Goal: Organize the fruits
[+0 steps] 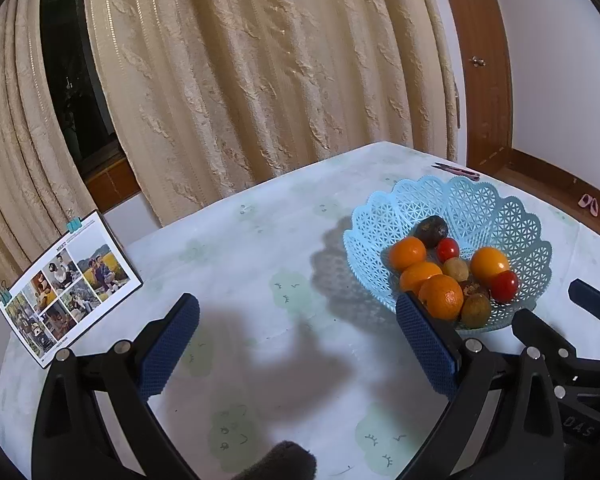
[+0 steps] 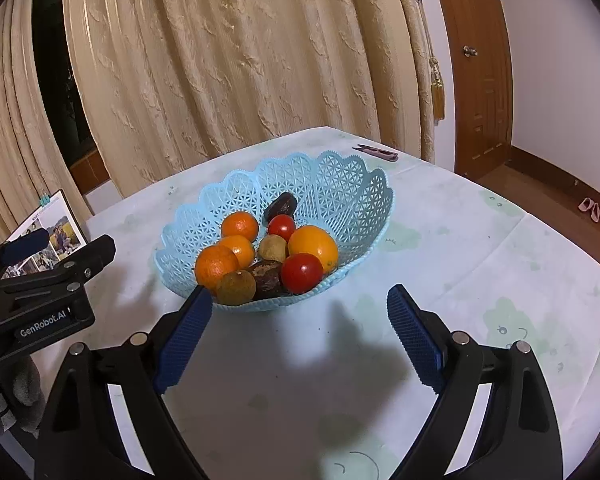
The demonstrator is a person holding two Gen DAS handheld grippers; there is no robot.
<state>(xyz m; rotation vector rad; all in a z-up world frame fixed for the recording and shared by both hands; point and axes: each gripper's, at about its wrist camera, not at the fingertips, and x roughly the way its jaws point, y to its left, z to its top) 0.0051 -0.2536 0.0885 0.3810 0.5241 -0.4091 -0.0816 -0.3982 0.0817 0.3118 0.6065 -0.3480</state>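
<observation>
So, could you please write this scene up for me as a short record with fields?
surface: table under a pale printed cloth
container: light blue lattice basket, upright on the table
contents: oranges, red tomatoes, brownish fruits, one dark fruit
loose fruit on cloth: none visible
left gripper: open, holding nothing, beside the basket
right gripper: open, holding nothing, facing the basket
other items: photo card, small clipper
</observation>
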